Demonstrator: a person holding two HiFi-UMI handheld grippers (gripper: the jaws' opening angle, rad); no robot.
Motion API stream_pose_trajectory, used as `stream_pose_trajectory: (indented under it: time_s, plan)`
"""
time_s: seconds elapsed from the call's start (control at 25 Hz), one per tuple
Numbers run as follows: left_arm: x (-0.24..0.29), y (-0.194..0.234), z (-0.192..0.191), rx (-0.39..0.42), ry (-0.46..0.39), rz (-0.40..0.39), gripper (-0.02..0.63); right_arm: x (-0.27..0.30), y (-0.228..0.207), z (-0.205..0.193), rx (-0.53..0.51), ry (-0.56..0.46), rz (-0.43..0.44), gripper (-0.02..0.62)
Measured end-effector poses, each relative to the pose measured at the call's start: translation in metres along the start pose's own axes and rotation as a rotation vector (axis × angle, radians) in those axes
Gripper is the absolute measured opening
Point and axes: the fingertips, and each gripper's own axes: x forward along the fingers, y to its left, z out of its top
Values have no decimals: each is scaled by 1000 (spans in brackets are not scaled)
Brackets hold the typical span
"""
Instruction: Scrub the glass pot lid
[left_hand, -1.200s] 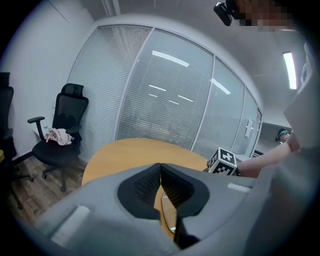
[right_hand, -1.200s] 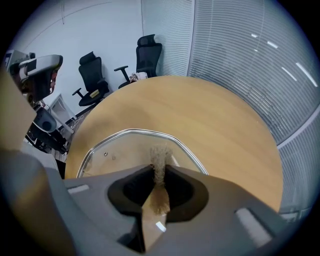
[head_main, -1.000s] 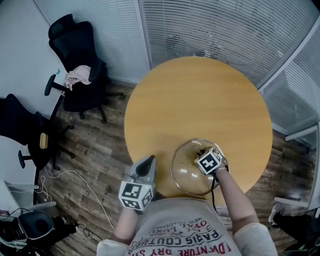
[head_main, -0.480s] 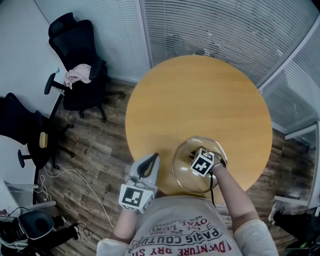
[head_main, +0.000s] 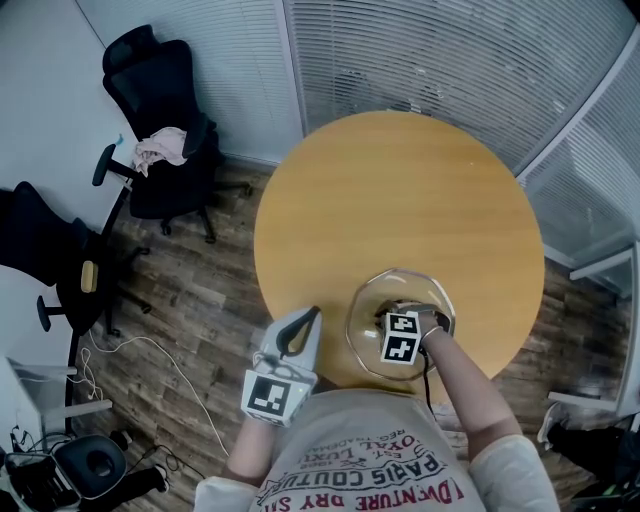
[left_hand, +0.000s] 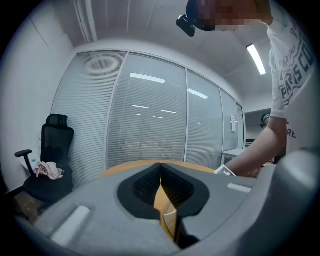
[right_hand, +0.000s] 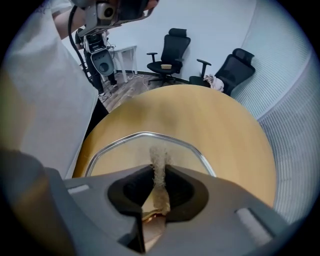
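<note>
Glass pot lid (head_main: 372, 320) lies flat on the round wooden bench (head_main: 400, 200), near the edge closest to the operator and right of centre. Its metal rim shows as a full ring. I cannot tell which face is up.

Right tongs (head_main: 402, 335) hover over the lid's middle. In the right gripper view the jaws pinch a tan fibrous scrub pad (right_hand: 159, 160), whose free end pokes forward inside the rim. I cannot confirm the pad touches the glass.

Left tongs (head_main: 303, 318) are off the bench edge, left of the lid and apart from it. The jaws are pressed together at the tips, holding nothing.
</note>
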Motion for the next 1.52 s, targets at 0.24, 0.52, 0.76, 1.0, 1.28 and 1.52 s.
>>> stream_pose_trajectory:
  time_s: [0.24, 0.52, 0.76, 1.0, 1.28, 1.52]
  plan:
    - [-12, 1, -5, -19, 35, 30, 8, -3, 25, -2, -131, 38, 21, 66]
    - [-15, -11, -13, -59, 37, 32, 8, -10, 57, -16, -203, 4, 84, 66]
    - [-12, -20, -22, -79, 52, 8, 8, -14, 72, -28, -183, -9, 116, 66]
    - [-9, -23, -31, -136, 76, -33, 8, -21, 92, -42, -89, 0, 197, 66]
    - [4, -25, -27, -148, 69, -65, 8, -36, 95, -48, 128, -89, 220, 66]
    - [9, -30, -26, -137, 71, -77, 8, -66, 72, -30, 276, -247, 147, 66]
